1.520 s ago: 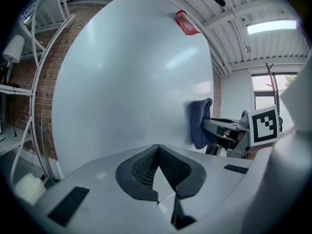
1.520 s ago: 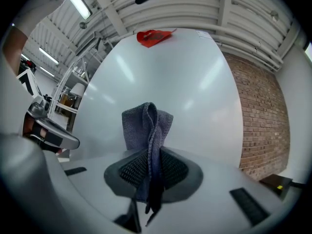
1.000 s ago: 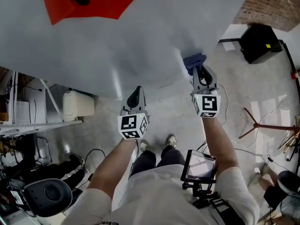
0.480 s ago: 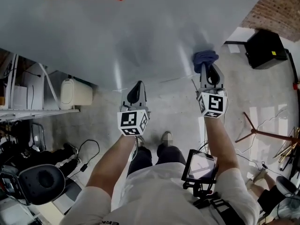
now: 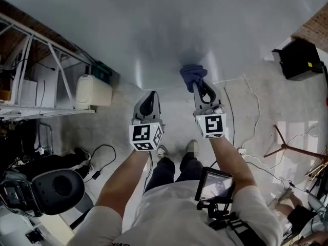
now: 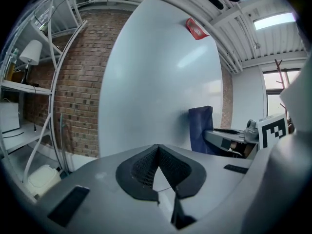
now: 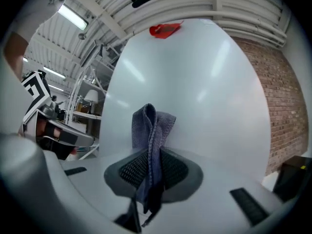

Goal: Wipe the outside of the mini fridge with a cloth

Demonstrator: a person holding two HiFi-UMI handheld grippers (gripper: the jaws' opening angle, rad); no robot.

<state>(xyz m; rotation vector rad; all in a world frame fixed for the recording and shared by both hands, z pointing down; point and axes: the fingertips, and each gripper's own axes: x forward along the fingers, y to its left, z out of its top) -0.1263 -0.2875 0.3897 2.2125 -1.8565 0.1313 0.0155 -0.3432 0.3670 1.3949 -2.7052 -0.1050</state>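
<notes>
Head view, nearest first: we see a small screen [image 5: 216, 184] strapped at the person's chest, and both forearms reaching forward. The left gripper [image 5: 149, 96] hangs just short of the fridge [image 5: 169, 29]. In the left gripper view its fingers [image 6: 138, 168] stand together at the tips with nothing between them. The right gripper [image 5: 201, 87], beside the left, holds a blue cloth [image 5: 192, 74]. In the right gripper view its fingers [image 7: 174, 168] are pinched on a folded cloth [image 7: 151, 128], which rises upright above them. The free end of the cloth appears to touch the white face of the fridge near its lower edge, as seen from the head. Both gripper views show that face broad and glossy, with a red sticker [image 7: 165, 30] high up.

Farther off, shoes [image 5: 162, 151] stand on the grey floor [image 5: 241, 111]. A white canister [image 5: 93, 92] sits at the left beside a metal rack [image 5: 31, 60], a black box [image 5: 300, 59] at the right. A brick wall [image 7: 282, 116] lies behind the fridge.
</notes>
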